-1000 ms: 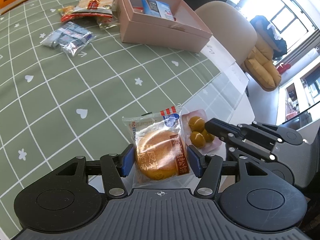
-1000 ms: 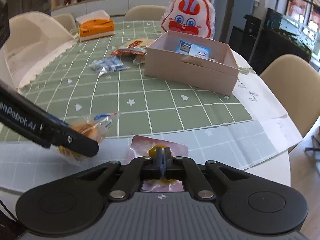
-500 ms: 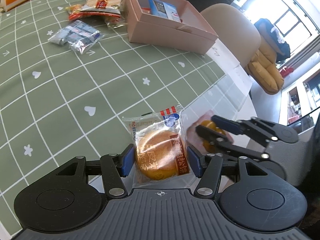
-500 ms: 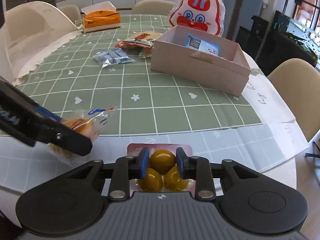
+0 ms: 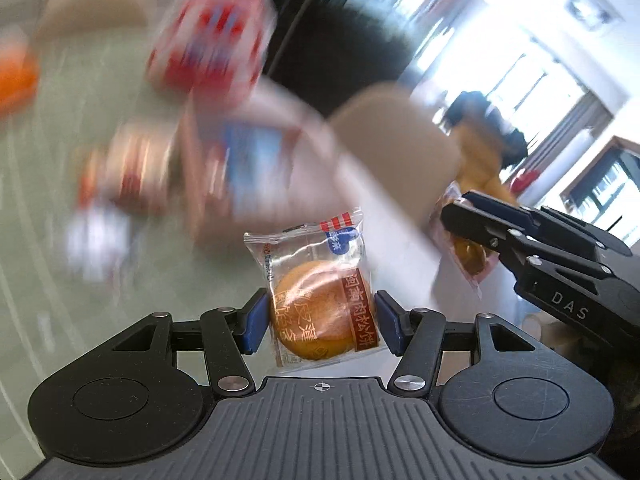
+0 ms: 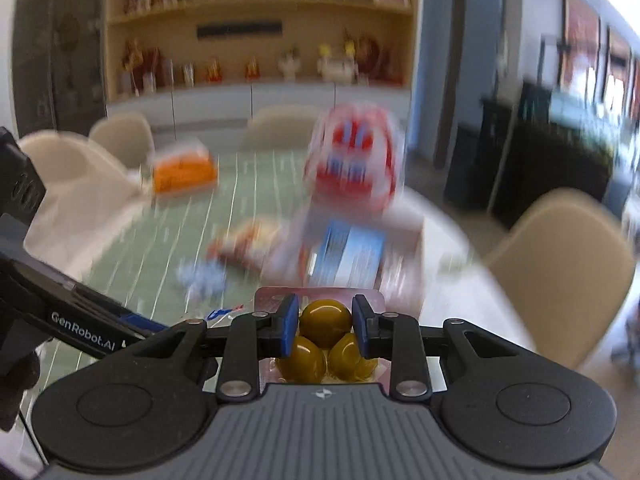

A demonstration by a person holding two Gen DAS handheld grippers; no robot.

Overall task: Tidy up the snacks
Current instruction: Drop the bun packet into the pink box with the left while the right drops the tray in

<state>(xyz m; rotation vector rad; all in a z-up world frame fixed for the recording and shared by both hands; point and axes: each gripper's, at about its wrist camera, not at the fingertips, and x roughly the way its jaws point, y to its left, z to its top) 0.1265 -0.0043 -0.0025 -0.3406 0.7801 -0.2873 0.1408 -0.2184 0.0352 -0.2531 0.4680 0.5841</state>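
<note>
1. The table (image 6: 168,248), under a green grid cloth, fills the ground ahead of both grippers; everything on it is smeared by motion blur.
2. The box (image 6: 400,240), pale pink and open-topped, sits on the table straight ahead of the right gripper, with a blue packet (image 6: 352,256) lying inside it. I take this box as the landmark and the likely goal.
3. A red-and-white rabbit bag (image 6: 352,160) stands just behind the box; an orange carton (image 6: 184,172) lies well to the box's left and farther back.
4. Loose snacks, a red-trimmed pack (image 6: 244,244) and a bluish pack (image 6: 202,276), lie just left of the box on the cloth.
5. The left gripper (image 5: 320,320) has its jaws pinching a bun pack (image 5: 316,296) by its two sides; the pack's long axis runs up and away from the jaws, toward the box (image 5: 256,184), which lies ahead and a little left in this view.
6. The right gripper (image 6: 326,324) has its jaws clamped on the top ball of a pink pack of three brown balls (image 6: 326,340); that pack hangs on the near side of the box, in line with it.
7. Judging by the two views, the right gripper is the nearer and squarer to the box, so its pack likely goes in first; the left must swing in from the box's left.
</note>
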